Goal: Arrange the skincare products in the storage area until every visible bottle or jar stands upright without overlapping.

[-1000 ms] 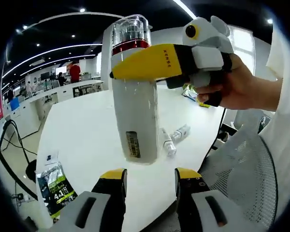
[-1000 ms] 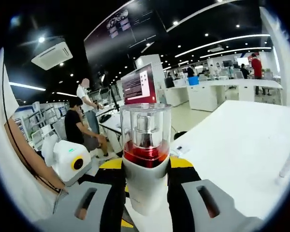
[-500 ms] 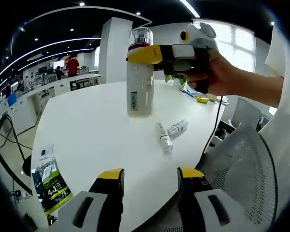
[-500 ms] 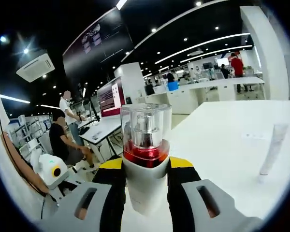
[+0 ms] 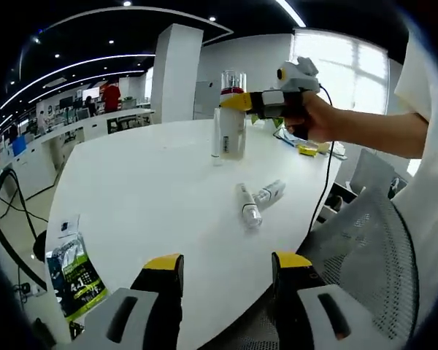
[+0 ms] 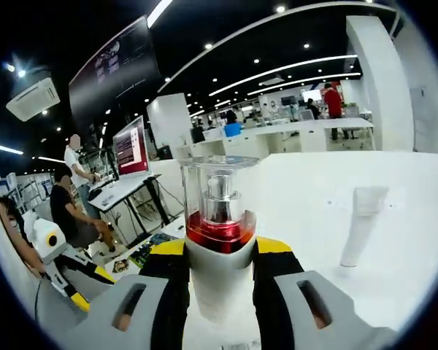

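From the left gripper view, the left gripper (image 5: 219,271) sits at six o'clock with its yellow-tipped jaws spread wide and nothing between them, poised over the near edge of the round white tabletop (image 5: 146,204). Across that tabletop, at about twelve o'clock, the right gripper (image 5: 242,102) comes in from the one o'clock side, held in a person's hand (image 5: 317,120), and its jaws pinch the neck of a tall pump bottle (image 5: 233,113) with a clear cap and a red collar; the bottle stands upright, its base at or just above the surface, I cannot tell which. Just beside it on its nine o'clock side a slim white tube (image 5: 217,138) stands upright. Nearer the middle of the tabletop, two small tubes (image 5: 257,203) lie on their sides, touching in a shallow V. At eight o'clock, near the tabletop's edge, a green and black sachet (image 5: 77,275) lies flat with a small white card (image 5: 68,226) just above it. A grey mesh chair (image 5: 365,262) stands at four o'clock. In the right gripper view, the right gripper (image 6: 219,281) holds the same pump bottle (image 6: 219,240) dead centre, the jaws closed against its white shoulder below the red collar, and the white tube (image 6: 363,222) stands at three o'clock, near but apart. The left gripper (image 6: 58,255) shows at eight o'clock.
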